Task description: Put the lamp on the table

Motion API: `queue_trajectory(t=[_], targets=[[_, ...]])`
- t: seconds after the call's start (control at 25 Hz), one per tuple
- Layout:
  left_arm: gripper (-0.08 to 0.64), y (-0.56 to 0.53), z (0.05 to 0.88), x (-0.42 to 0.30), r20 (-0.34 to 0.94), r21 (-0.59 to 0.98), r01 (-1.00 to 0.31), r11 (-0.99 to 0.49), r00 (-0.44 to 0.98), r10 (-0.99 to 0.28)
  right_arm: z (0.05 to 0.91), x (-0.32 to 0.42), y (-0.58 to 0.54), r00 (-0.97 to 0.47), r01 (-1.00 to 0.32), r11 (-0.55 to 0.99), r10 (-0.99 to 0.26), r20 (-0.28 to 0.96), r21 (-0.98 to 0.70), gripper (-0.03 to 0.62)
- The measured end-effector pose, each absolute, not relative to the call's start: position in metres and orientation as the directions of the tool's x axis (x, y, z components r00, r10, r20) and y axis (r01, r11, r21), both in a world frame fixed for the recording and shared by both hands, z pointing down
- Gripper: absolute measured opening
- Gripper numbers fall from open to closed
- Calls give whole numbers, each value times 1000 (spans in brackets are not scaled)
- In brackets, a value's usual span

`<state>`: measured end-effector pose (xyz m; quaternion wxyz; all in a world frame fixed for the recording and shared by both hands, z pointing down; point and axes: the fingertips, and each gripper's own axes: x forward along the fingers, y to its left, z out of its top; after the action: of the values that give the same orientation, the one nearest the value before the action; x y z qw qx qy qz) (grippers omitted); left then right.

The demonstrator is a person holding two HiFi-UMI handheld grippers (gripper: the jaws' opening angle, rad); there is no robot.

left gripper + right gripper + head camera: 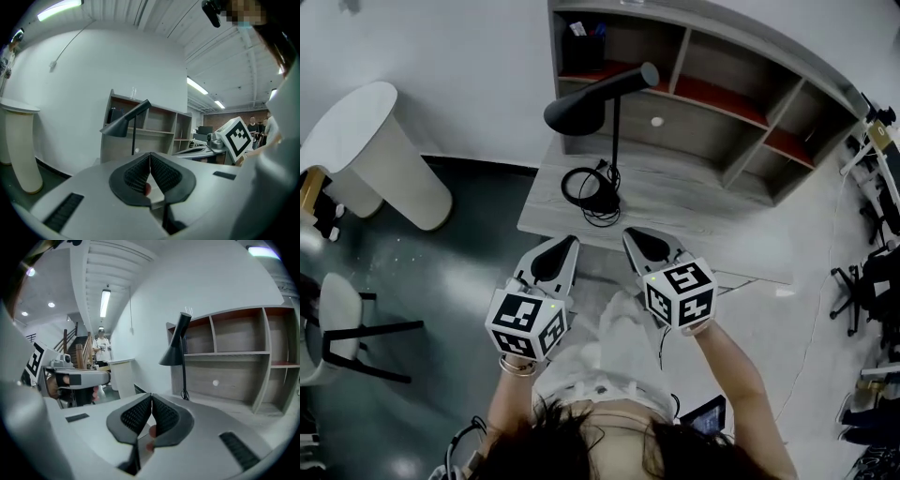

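Note:
A black desk lamp (614, 122) with a cone shade stands upright on the grey wooden table (694, 220), its cord (586, 192) coiled round its base. The lamp (125, 123) shows ahead in the left gripper view, and the lamp (176, 343) rises ahead and to the right in the right gripper view. My left gripper (566, 244) and right gripper (634, 236) hover side by side at the table's near edge, short of the lamp. The left gripper (150, 154) is shut with nothing between its pads. The right gripper (151, 395) is likewise shut and empty.
A grey shelf unit (722, 94) with red-lined compartments stands at the back of the table. A white rounded pedestal (380, 155) and a chair (337, 328) stand on the dark floor to the left. Office chairs (862, 281) crowd the right. A person (101, 347) stands far off.

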<state>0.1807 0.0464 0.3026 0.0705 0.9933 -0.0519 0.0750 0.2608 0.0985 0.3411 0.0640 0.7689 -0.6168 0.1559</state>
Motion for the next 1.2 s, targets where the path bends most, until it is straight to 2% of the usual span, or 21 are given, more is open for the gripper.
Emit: queue_trajectory(t=[0.36,0.64,0.84,1.2], targets=[[11,76,303,159,147,131,-94,-987,986,-75,330,226,127,186,-973,-220,-927,327,-69,21],[11,108,303,153,166,161,-132,-978,981,-104,328,211,164,167,-978,-199,-929,329,-67,21],[11,143,298,143,171,164,-159,-973,977,-131,326,199,203,181,-981,-193,-925,333,-3,20],[11,208,300,104,180,175,-201,-964,969,-169,317,167,270,157,-983,-177,-952,262,-57,20]])
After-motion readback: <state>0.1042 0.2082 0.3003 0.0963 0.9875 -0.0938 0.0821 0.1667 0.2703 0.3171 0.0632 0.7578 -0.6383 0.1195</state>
